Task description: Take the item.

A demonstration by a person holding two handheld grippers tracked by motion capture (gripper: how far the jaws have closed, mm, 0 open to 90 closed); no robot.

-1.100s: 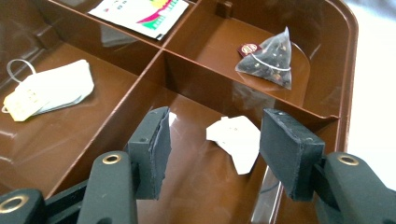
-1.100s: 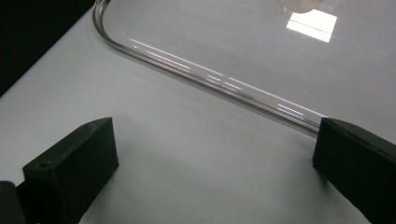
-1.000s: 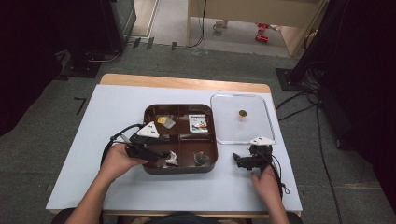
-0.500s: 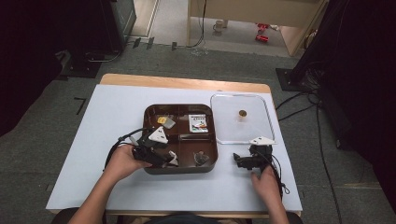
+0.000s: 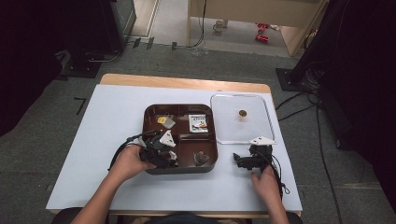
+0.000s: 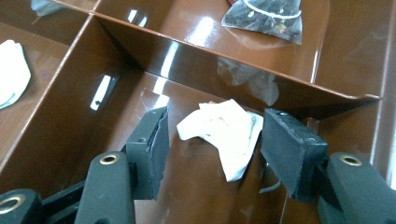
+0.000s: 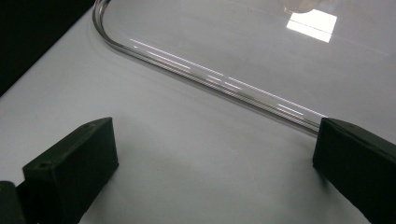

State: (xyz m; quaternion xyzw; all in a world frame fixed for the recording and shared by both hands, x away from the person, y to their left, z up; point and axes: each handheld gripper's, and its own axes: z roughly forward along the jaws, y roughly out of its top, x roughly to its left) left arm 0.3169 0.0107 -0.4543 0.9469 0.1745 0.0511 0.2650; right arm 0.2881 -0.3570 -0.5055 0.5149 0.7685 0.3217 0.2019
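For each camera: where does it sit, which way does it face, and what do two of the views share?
High view: above the person's side, facing forward and down at the table; both forearms and tools show.
Left gripper view: on the left tool, facing into the brown tray; open jaws flank a white packet.
Right gripper view: on the right tool, facing the clear lid.
Shared: tray and packet.

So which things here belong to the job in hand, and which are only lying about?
In the job:
- left tool, open
- white packet between its jaws
- brown tray

Lying about:
- dark packet
- clear lid
- right tool, open above the table
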